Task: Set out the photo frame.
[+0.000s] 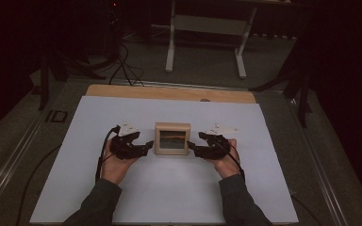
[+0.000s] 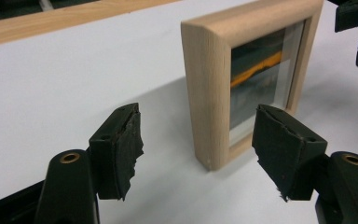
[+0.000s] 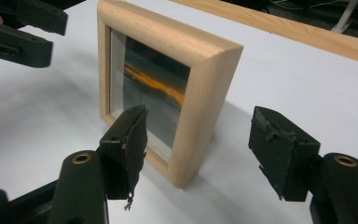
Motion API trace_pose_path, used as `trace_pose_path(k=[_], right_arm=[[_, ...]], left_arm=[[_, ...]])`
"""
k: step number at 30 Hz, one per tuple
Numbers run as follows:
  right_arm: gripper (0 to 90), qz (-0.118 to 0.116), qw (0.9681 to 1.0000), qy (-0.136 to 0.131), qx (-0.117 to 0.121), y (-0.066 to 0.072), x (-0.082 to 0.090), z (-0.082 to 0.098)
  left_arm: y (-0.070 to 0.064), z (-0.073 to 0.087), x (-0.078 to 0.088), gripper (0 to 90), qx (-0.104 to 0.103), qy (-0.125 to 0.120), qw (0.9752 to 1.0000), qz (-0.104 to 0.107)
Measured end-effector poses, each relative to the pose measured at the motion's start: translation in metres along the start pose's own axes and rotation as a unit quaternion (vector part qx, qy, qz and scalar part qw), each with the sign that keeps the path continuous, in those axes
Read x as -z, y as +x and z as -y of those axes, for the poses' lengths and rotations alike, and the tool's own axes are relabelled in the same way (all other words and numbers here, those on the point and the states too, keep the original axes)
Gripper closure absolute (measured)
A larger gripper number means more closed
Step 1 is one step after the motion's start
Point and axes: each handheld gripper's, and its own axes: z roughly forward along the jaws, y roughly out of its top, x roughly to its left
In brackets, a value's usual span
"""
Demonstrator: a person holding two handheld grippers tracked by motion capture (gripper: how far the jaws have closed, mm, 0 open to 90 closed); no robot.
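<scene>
A small light-wood picture frame (image 1: 172,138) stands upright on the white sheet (image 1: 169,188), holding a dark picture with an orange streak. My left gripper (image 1: 145,145) is just left of it and my right gripper (image 1: 193,149) just right, each held in a hand. In the left gripper view the jaws (image 2: 198,135) stand wide open around the frame's (image 2: 209,88) near edge, pads clear of the wood. The right gripper (image 3: 198,140) is also open, with the frame's (image 3: 205,93) other edge between its pads and untouched. Each gripper view shows the other gripper's black jaws beyond the frame.
The white sheet covers a wooden tabletop whose bare strip (image 1: 169,92) shows along the far edge. Beyond the table stand a white desk frame (image 1: 202,28) and floor cables (image 1: 122,66). Dark stands flank both sides.
</scene>
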Motion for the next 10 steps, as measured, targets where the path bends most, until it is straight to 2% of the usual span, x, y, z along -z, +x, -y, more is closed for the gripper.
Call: trace_pose_path(k=[5,10], right_arm=[[36.4,0.002,1.0,0.003,-0.005,-0.001,0.006,0.008],[36.2,0.009,0.9999,0.008,-0.009,-0.006,0.016,0.019]], left_arm=[[0.004,0.01,0.007,32.6,-0.003,0.007,0.9999,-0.007],[0.012,0.023,0.015,32.5,0.008,0.015,0.9997,-0.016]])
